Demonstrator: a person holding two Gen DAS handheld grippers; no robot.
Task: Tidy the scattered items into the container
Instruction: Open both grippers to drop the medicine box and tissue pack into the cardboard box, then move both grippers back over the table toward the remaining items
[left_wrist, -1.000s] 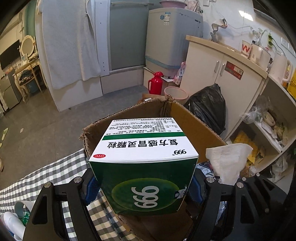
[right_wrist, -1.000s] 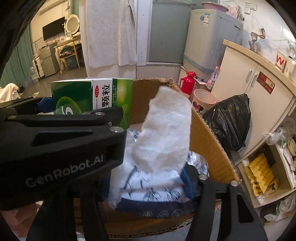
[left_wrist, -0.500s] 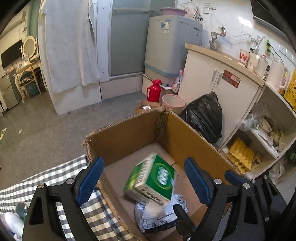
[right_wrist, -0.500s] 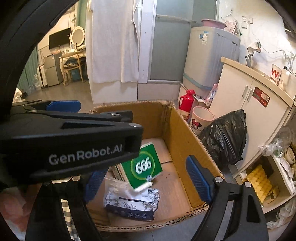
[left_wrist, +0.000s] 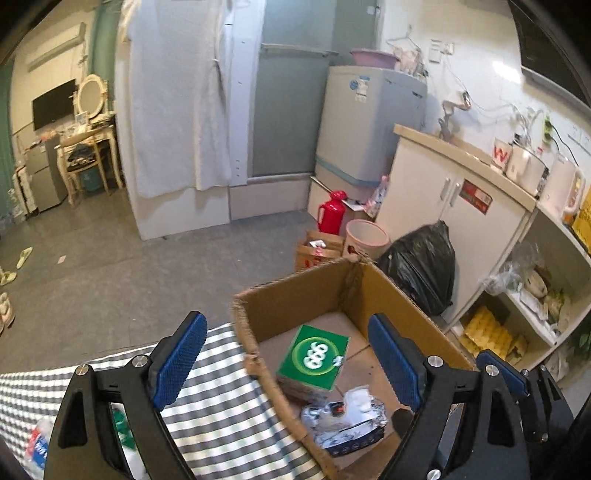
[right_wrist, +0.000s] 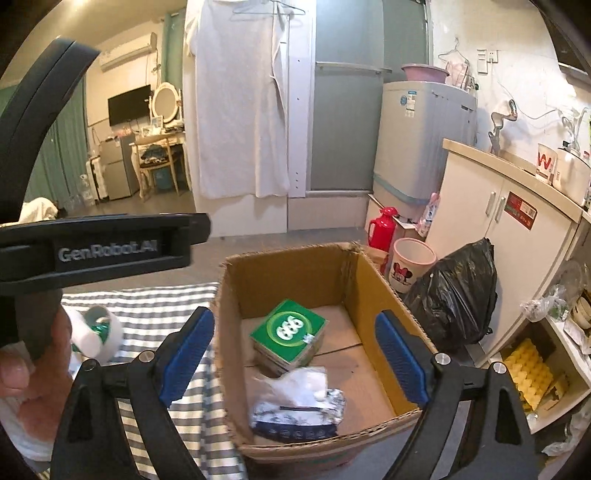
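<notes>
- Two grippers are seen nearest the cameras, above the near rim of the cardboard box (right_wrist: 384, 291). The jaws of the left gripper (left_wrist: 286, 365) are spread wide with nothing between them. The jaws of the right gripper (right_wrist: 295, 354) are opening, and nothing is held there either; the blue pads (right_wrist: 400, 356) are ribbed, probably for grip.
- Left of the box, a grey-and-white checked cloth (right_wrist: 155, 306) is spread over the tabletop. A white roll-shaped item with green print (right_wrist: 98, 330) lies on it and is judged still to be tidied, along with a blurred plastic-wrapped thing (left_wrist: 37, 446) at the lower edge of the left view.
- Inside the box, at its near end, a soft crinkled tissue pack (right_wrist: 295, 406) with a white sheet poking out is lying flat.
- Just beyond it, touching or nearly so, a rigid green medicine carton (right_wrist: 288, 334) is resting tilted on the box floor, apparently as it fell.
- The box itself is open-topped corrugated card with rough torn edges, set at the tabletop's edge so things can be dropped in.
- Beyond the box, on the floor, a glossy black rubbish bag (right_wrist: 454, 291) and a red flask (right_wrist: 382, 229) are seen.
</notes>
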